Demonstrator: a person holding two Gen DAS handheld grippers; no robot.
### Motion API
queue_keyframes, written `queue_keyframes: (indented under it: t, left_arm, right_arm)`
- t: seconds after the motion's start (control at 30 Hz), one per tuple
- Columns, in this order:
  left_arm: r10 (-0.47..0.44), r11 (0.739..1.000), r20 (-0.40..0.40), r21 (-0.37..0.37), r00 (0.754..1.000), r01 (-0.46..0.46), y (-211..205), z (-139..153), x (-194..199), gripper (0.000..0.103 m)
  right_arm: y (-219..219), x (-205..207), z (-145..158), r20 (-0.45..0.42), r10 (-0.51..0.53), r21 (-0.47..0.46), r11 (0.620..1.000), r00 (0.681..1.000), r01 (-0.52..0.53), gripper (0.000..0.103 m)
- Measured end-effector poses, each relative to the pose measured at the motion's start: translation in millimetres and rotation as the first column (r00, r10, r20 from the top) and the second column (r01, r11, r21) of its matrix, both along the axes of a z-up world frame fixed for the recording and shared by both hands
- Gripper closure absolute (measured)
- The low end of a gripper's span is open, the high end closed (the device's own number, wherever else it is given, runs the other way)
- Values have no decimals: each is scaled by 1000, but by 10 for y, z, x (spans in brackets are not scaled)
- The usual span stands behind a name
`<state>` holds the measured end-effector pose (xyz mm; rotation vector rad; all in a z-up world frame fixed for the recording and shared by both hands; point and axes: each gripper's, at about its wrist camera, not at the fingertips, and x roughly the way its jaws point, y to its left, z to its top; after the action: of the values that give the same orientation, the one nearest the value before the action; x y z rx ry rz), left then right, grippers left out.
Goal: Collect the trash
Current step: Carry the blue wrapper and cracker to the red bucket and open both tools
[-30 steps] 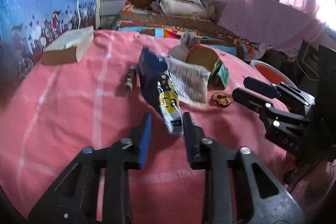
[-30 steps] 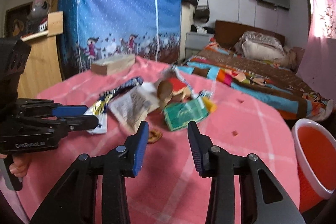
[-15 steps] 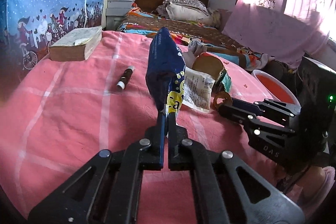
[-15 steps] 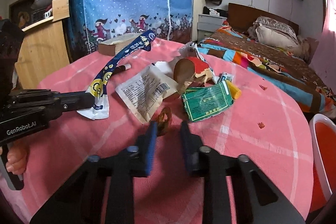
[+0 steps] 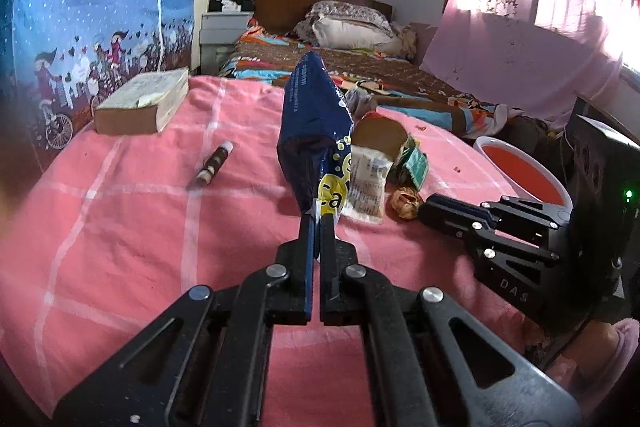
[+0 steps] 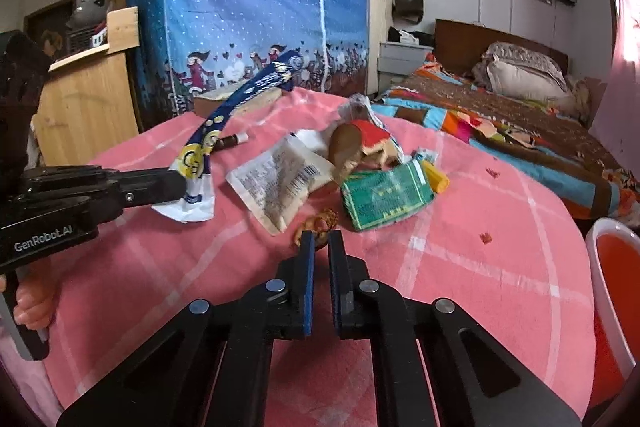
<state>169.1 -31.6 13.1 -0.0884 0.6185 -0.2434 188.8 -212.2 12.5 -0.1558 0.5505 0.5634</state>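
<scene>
Since a second ago both claws have closed: the left claw [image 5: 317, 227] went from spread around the blue wrapper [image 5: 312, 131] to pinching its lower end, and the wrapper now stands lifted, its top tilted away. The right claw [image 6: 321, 241] went from wide open to nearly pressed together on the brown nutshell scrap [image 6: 318, 223], which sits between its tips on the bench [image 5: 120, 219]; whether the tips truly grip it I cannot tell.

In the right view the wrapper [image 6: 240, 103] arcs up from the left claw [image 6: 176, 183] at the left. Just right of it lies a pale printed sachet [image 6: 276, 187], then a green packet [image 6: 386, 201] with a yellow stub [image 6: 436, 179] at its far corner. Behind these sits a brown-and-red torn carton [image 6: 360, 143].

Farther left on the bench are a small brown tube [image 5: 214, 165] and a thick book [image 5: 144, 103]. A red bin [image 5: 520, 175] stands off the bench's right edge, near the right claw [image 5: 428, 213].
</scene>
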Motion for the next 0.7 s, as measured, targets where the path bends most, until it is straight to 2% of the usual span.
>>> queue_keyframes:
  t: [0.2,0.23,0.27,0.33,0.53,0.57,0.7]
  left_arm:
    - [31,1000,-24,-4,999,-31,87,-54,-29,95]
    - [36,999,-25,-4,999,-36,104,-63,-32,95]
    - [39,999,-26,-5,999,-40,103,-72,-39,95]
    - [45,999,-33,-13,998,-46,125,-96,-40,95]
    - [48,999,-35,-21,998,-49,125,-112,-29,95]
    - [47,999,-33,-17,998,-48,117,-115,-30,95]
    - [47,999,-30,-13,998,-48,95,-102,-34,95]
  right_arm:
    - [3,51,-27,-27,-1,0,1000,1000,1,91]
    - [21,61,-29,-31,5,-2,1000,1000,-5,83]
    - [41,69,-34,-37,14,-2,1000,999,-14,71]
    - [89,81,-37,-41,25,-4,1000,999,-26,67]
    - [178,134,-72,-42,7,-50,999,999,-9,69]
    - [179,145,-76,-44,1,-54,999,999,-3,75]
    - [153,152,-66,-45,-7,-51,999,999,5,77]
